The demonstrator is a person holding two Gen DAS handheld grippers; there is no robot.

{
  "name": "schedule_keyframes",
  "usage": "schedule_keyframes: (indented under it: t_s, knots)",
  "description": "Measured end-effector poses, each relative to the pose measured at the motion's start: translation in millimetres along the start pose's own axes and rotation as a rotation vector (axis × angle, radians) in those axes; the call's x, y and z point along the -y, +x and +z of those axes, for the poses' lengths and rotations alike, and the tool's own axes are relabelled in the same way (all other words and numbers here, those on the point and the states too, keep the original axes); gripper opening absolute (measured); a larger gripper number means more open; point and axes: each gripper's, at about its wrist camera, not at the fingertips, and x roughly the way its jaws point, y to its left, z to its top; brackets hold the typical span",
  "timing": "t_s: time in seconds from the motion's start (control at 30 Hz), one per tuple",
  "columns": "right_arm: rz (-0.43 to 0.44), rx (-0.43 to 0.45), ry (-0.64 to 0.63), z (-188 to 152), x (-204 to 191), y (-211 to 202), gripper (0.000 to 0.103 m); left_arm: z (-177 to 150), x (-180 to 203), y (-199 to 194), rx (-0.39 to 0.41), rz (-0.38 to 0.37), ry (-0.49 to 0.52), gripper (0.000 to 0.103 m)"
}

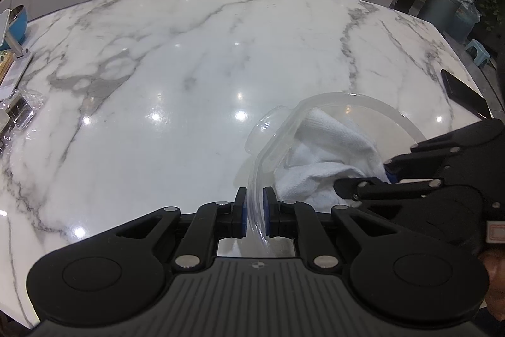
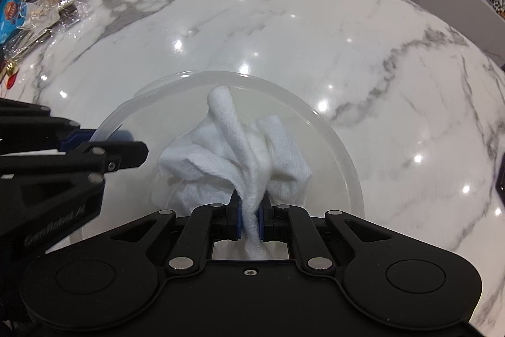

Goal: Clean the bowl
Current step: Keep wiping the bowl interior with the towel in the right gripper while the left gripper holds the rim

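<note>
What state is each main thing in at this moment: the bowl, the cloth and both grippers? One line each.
Clear bowl: tilted on the marble table, rim clamped.
White cloth: bunched inside the bowl, one fold pinched.
Left gripper: jaws shut on the bowl's rim.
Right gripper: jaws shut on the cloth.

Even overhead lighting; round glare spots dot the marble tabletop (image 1: pixel 189 78). Focus is sharp at centre; fisheye distortion bends the tabletop's edges, corners vignetted dark.
</note>
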Motion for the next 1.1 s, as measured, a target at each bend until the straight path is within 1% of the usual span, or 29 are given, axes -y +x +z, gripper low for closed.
schedule_keyframes:
  t_s: [0.17,0.23,0.4,0.57,0.7,0.83,0.93,1.1]
  knots:
    - [0.012,-0.002,-0.005,1,-2,-1,0.007,1,-2,1,0.001,0.0,-0.007,0.009]
    - [0.029,-0.009,-0.006,-2,-4,-4,0.007,1,-1,1,0.001,0.003,-0.006,0.008]
    - [0.038,-0.02,-0.024,-11,-11,-10,0.007,0,0,1,0.003,0.008,-0.005,0.008]
    - [0.019,-0.022,-0.033,-17,-13,-12,0.007,-1,0,0,-0.001,0.006,-0.006,0.008]
    - [-0.005,-0.006,-0.017,-13,-8,-11,0.007,1,-3,0,-0.004,0.001,-0.003,0.008]
    - [-0.005,0.014,0.013,-4,-2,-7,0.007,2,-3,0,-0.003,0.002,-0.001,0.009]
    - [-0.01,0.01,0.002,1,-6,-3,0.007,0,-6,1,-0.003,-0.002,-0.008,0.009]
    - [0.001,0.003,-0.012,-4,-13,-3,0.007,0,-6,0,-0.001,0.003,-0.01,0.008]
